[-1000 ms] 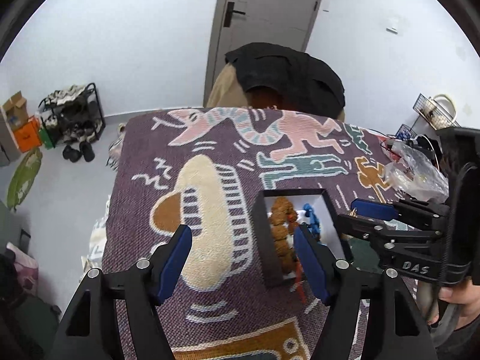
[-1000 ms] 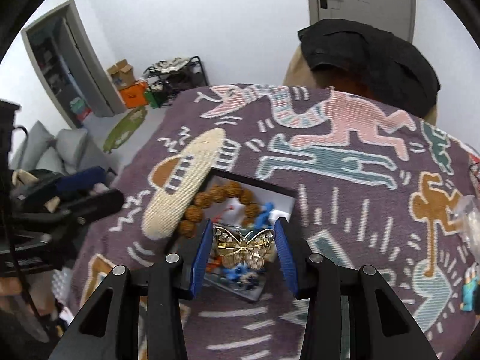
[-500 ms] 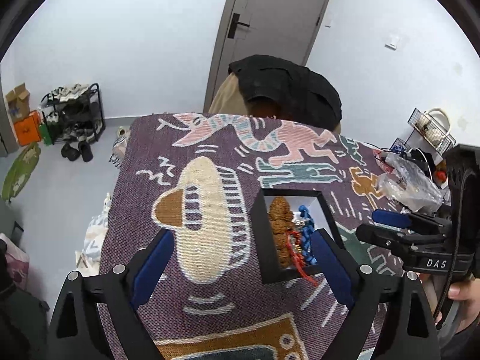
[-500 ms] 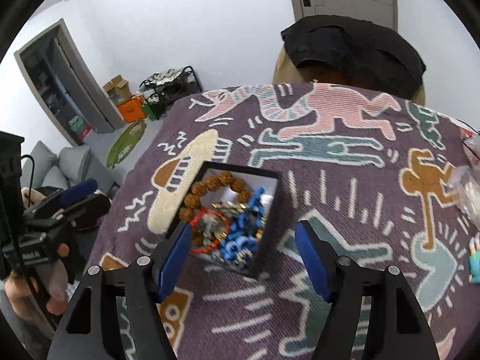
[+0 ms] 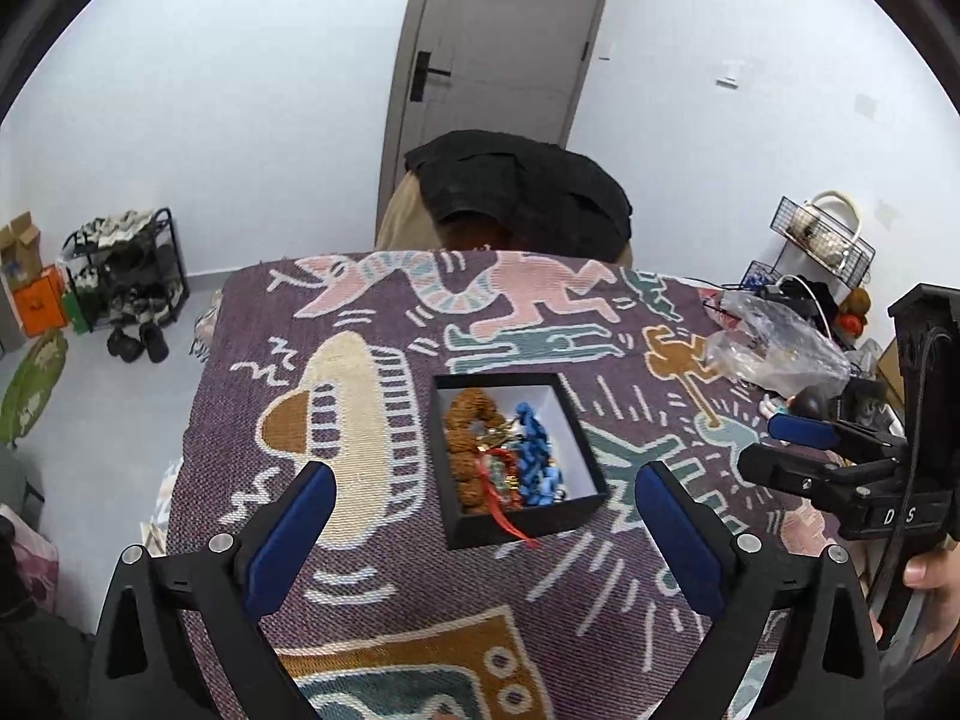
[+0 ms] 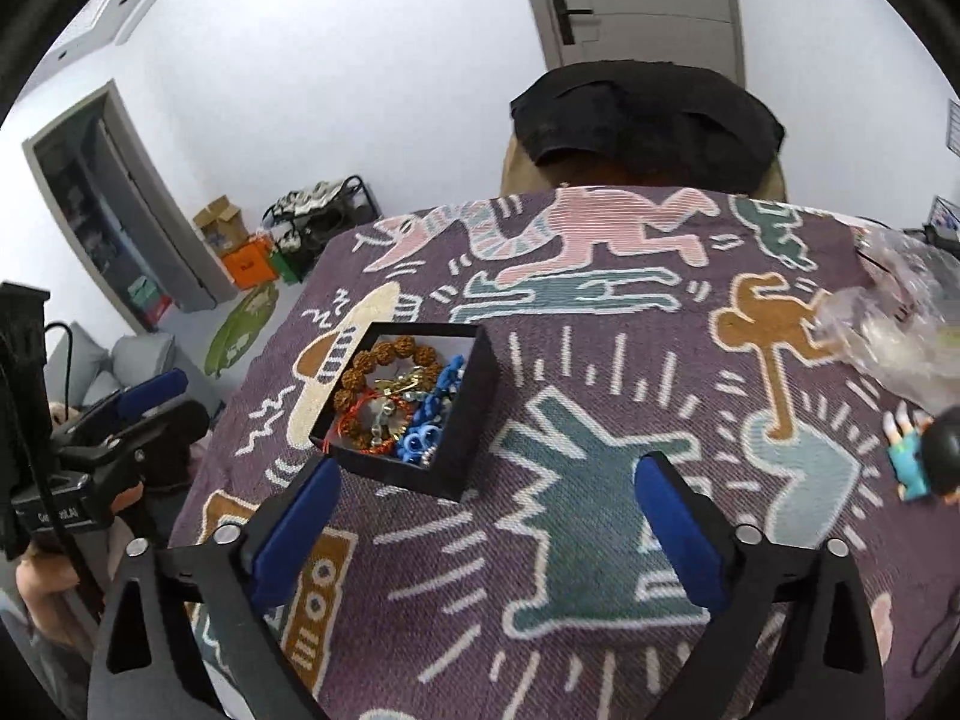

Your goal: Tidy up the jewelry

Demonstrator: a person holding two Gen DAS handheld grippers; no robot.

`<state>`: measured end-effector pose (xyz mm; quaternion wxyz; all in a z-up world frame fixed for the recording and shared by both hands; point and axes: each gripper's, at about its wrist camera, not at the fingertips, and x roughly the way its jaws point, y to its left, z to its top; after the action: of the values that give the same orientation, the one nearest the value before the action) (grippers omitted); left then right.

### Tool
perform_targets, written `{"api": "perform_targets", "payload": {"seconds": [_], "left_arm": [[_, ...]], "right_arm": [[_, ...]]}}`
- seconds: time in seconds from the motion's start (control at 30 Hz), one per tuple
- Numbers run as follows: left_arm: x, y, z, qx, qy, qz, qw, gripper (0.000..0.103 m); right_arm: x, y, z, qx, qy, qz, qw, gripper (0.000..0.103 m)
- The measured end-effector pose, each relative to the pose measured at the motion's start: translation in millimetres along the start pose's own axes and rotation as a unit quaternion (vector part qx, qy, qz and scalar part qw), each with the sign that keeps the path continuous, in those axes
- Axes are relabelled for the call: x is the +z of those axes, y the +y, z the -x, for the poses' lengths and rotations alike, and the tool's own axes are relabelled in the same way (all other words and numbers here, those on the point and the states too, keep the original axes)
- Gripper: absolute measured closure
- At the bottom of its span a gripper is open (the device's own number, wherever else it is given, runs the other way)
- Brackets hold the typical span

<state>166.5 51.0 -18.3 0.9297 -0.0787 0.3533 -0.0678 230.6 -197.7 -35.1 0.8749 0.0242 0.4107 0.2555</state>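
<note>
White walls and a grey door [image 5: 504,42] stand behind the bench [image 5: 372,570], which is covered with a purple patterned cloth. Near its middle sits the black jewelry box [image 5: 522,525], open, with a brown bead bracelet [image 5: 465,450], blue pieces [image 5: 534,456], a red cord [image 5: 510,525] trailing over the near wall and a gold clip [image 6: 399,387] piled inside.

Both tools hover above the cloth, clear of the box. The left gripper [image 5: 480,516] has just been opening and its jaws are spread wide with nothing pinched; the box shows in the gap between them, untouched. The right gripper [image 6: 483,507] has likewise just been opening; its jaws are spread and empty over bare cloth beside the box.

To my eye the box is full and the task near its end. A loose plastic bag [image 5: 774,342] and a small figure [image 6: 924,459] lie well to the right. To finish well, tuck the red cord inside with a light pinch from one gripper while the other steadies the box wall, so the box does not slide.
</note>
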Motion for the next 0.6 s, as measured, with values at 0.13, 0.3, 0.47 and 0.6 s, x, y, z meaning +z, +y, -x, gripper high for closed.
{"api": "perform_targets", "payload": {"seconds": [0.13, 0.3, 0.47, 0.6], "left_arm": [[-2.5, -14.0, 11.9, -0.004, -0.016, -0.014, 0.9998, 0.001], [-9.0, -32.9, 29.0, 0.015, -0.048, -0.038, 0.9980, 0.000], [-15.1, -45.9, 40.6, 0.024, -0.065, -0.047, 0.9965, 0.000], [-20.8, -51.3, 49.0, 0.022, -0.078, -0.044, 0.9958, 0.000]], "right_arm": [[-7.9, -13.0, 15.4, -0.006, -0.015, -0.015, 1.000, 0.001], [-18.3, -23.9, 32.8, -0.007, -0.029, -0.026, 0.999, 0.001], [-31.2, -33.1, 51.4, -0.011, -0.043, -0.037, 0.998, 0.001], [-40.0, -36.2, 64.1, -0.011, -0.056, -0.040, 0.998, 0.001]]}}
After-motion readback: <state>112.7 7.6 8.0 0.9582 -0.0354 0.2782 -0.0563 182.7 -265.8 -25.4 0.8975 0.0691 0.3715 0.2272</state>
